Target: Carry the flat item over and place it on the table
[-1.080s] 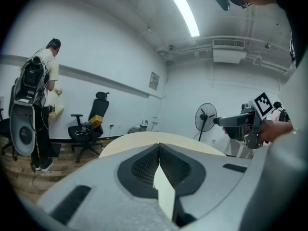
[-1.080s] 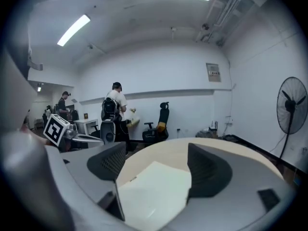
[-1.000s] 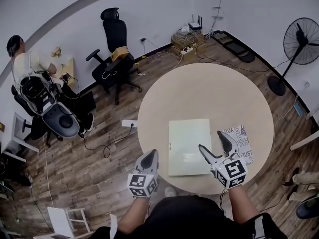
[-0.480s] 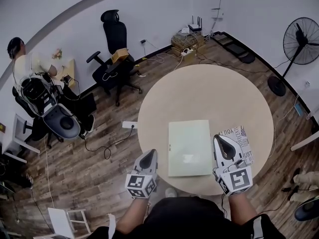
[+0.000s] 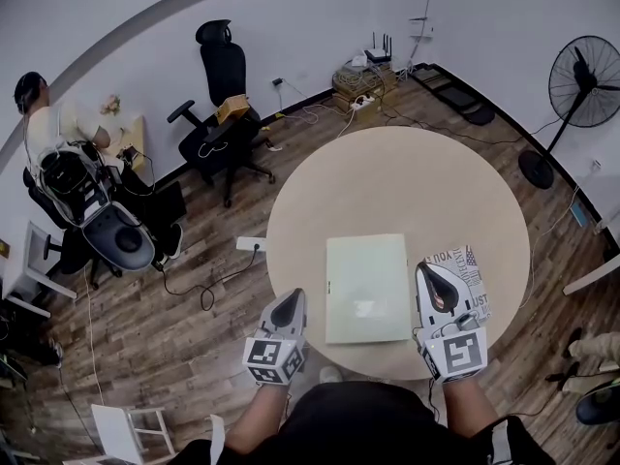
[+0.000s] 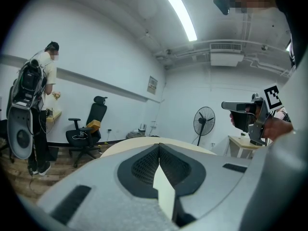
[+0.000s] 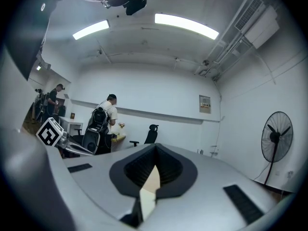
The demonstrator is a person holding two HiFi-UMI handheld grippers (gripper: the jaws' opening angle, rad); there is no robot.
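Observation:
The flat item [image 5: 366, 287], a pale green rectangular board, lies on the round beige table [image 5: 397, 182] near its front edge. My left gripper [image 5: 291, 299] hovers just off the table's front left edge, left of the board, with its jaws shut and nothing between them. My right gripper [image 5: 432, 269] hangs to the right of the board, over a printed sheet [image 5: 473, 271], with its jaws shut on nothing. In the left gripper view the fingertips [image 6: 159, 146] meet, and the right gripper [image 6: 225, 105] shows at the right. In the right gripper view the jaws meet, empty.
A black office chair [image 5: 225, 95] stands on the wood floor behind the table's left. A standing fan [image 5: 586, 80] is at the far right. A person [image 5: 48, 114] works at a desk at the left wall. A cable and power strip [image 5: 250, 242] lie by the table.
My right gripper's jaws, wide open beside the board a second ago, have shut on nothing, and the gripper has lifted. The left gripper and the board have stayed put.

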